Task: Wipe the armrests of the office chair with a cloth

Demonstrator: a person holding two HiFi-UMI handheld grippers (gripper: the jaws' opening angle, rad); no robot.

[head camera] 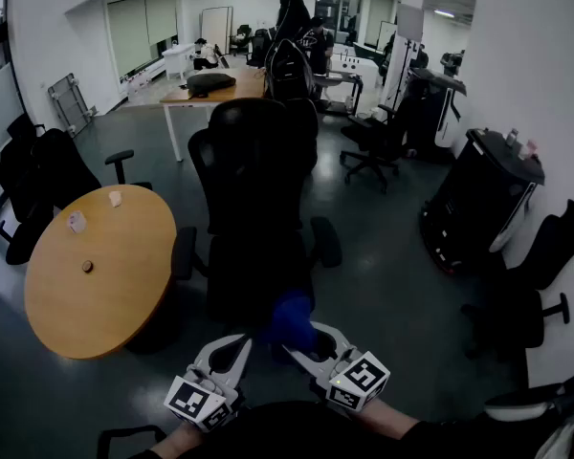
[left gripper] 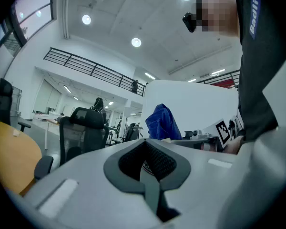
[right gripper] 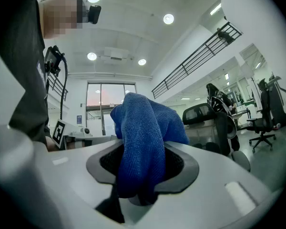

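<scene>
A black office chair (head camera: 256, 208) stands just ahead of me, its back toward me, with the left armrest (head camera: 184, 253) and right armrest (head camera: 325, 242) sticking out at the sides. Low in the head view, my right gripper (head camera: 304, 344) is shut on a bunched blue cloth (head camera: 290, 320) that pokes up behind the chair's seat. In the right gripper view the cloth (right gripper: 144, 128) fills the jaws of the right gripper (right gripper: 142, 178). My left gripper (head camera: 237, 348) sits close beside it, shut and holding nothing (left gripper: 148, 168). The cloth (left gripper: 163, 123) and the chair (left gripper: 81, 128) show beyond it.
A round wooden table (head camera: 96, 275) with small items stands close to the chair's left. Other black chairs (head camera: 378, 142) and a black cabinet (head camera: 478, 204) are at the right, and a desk (head camera: 210, 94) is at the back. Dark floor runs between them.
</scene>
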